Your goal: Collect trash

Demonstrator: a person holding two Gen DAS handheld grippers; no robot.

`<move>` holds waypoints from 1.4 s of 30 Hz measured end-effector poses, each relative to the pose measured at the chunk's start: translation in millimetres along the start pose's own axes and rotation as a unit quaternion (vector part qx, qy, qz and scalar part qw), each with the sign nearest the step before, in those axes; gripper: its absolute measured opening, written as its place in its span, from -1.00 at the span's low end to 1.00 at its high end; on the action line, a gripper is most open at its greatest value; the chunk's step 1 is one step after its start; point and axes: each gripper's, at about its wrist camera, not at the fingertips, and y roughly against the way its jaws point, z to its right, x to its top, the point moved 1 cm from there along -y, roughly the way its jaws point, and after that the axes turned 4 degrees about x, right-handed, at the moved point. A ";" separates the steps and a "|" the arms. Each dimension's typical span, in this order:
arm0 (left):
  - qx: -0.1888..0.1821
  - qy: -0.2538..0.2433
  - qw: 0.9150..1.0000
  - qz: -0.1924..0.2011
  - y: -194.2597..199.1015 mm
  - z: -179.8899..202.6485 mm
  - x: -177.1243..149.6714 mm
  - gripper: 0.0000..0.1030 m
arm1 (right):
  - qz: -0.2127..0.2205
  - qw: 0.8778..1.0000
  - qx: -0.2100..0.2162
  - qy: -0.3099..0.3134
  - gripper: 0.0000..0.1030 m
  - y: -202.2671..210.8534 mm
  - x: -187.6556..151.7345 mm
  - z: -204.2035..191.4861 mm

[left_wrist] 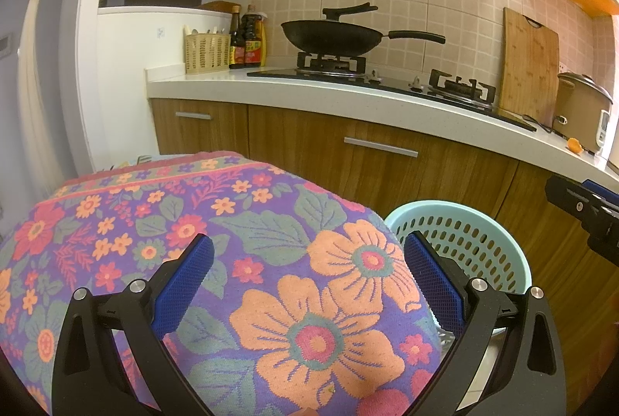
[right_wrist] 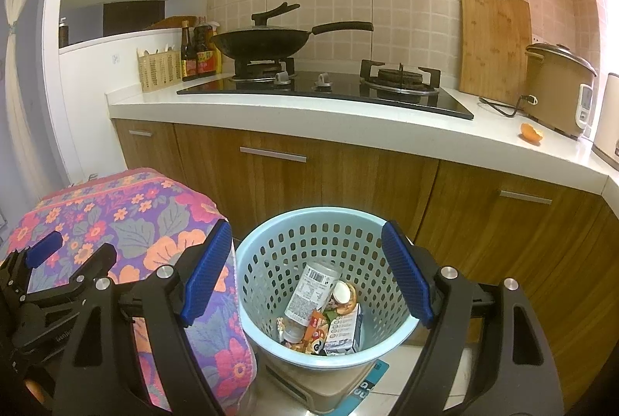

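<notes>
The right gripper (right_wrist: pixel 305 276) is hovering over the blue basket (right_wrist: pixel 247 300), its fingers (right_wrist: pixel 406 276) spread wide and holding nothing. Inside the basket, a bottle (right_wrist: pixel 311 290), a carton (right_wrist: pixel 344 332) and wrappers are lying. The left gripper (left_wrist: pixel 309 284) is hanging over the floral cloth (left_wrist: pixel 232 222) to the left, fingers wide apart and empty. An orange peel (right_wrist: pixel 530 132) is sitting on the desk (right_wrist: pixel 348 124), far right.

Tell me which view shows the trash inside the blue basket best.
The right wrist view: it looks down into the basket at the bottle and cartons. The left wrist view shows only the basket's far wall, contents hidden.
</notes>
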 end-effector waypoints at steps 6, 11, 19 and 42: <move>-0.001 0.001 1.000 -0.002 -0.4 -3.5 -1.5 0.86 | 0.002 1.000 -0.001 0.001 0.46 -0.2 0.2 0.9; 0.001 -0.001 1.000 0.001 0.3 -3.5 -1.6 0.86 | 0.000 1.000 -0.001 0.002 0.46 -0.5 -0.3 0.3; 0.002 -0.006 1.000 0.003 0.3 -4.2 -1.4 0.86 | -0.001 1.000 -0.001 0.000 0.46 -1.6 -0.6 0.5; 0.010 -0.019 0.999 0.023 6.7 -0.9 1.7 0.86 | 0.000 1.000 -0.002 -0.001 0.46 0.0 -1.4 1.4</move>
